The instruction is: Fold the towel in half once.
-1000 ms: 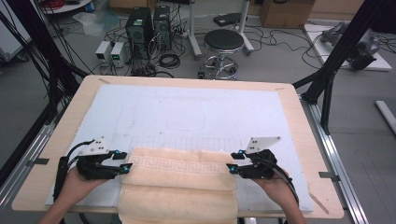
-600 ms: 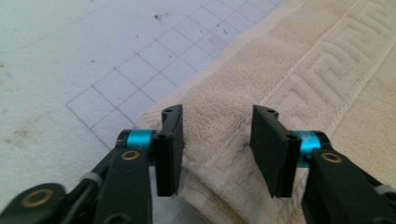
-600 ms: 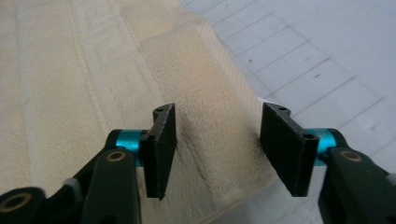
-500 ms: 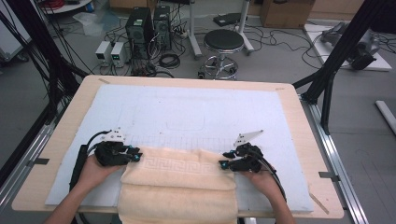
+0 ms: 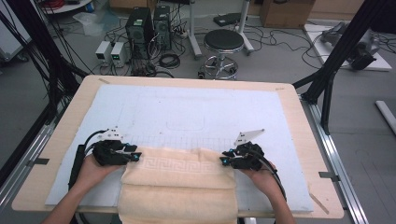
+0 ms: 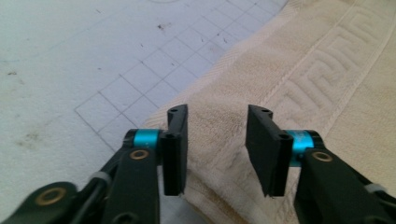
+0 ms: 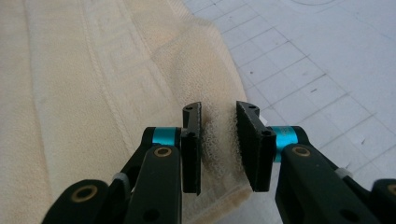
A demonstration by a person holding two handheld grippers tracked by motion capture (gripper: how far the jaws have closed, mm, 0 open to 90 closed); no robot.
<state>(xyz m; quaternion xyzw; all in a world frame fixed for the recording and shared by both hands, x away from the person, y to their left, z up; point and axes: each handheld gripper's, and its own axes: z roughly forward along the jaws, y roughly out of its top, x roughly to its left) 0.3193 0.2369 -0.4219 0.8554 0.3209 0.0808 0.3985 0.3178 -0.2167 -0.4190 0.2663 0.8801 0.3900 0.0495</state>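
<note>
A cream towel (image 5: pixel 177 182) with a key-pattern border lies folded at the near edge of the table and hangs over it. My left gripper (image 5: pixel 135 155) is at the towel's far left corner. In the left gripper view its jaws (image 6: pixel 217 140) have just been opening and stand apart, with the towel's edge (image 6: pixel 303 70) between them and not pressed. My right gripper (image 5: pixel 224 161) is at the far right corner. Its jaws (image 7: pixel 218 140) have just been closing, and a bunched fold of towel (image 7: pixel 93 93) is pinched between the pads.
A white gridded mat (image 5: pixel 187 107) covers the wooden table (image 5: pixel 303 140) beyond the towel. A stool (image 5: pixel 224 42), computer cases (image 5: pixel 149 28) and cables stand on the floor behind. Black frame posts (image 5: pixel 336 60) rise at both sides.
Both grippers have moved inward from beside the towel onto its far corners. The towel's far edge is now slightly bunched at the right corner.
</note>
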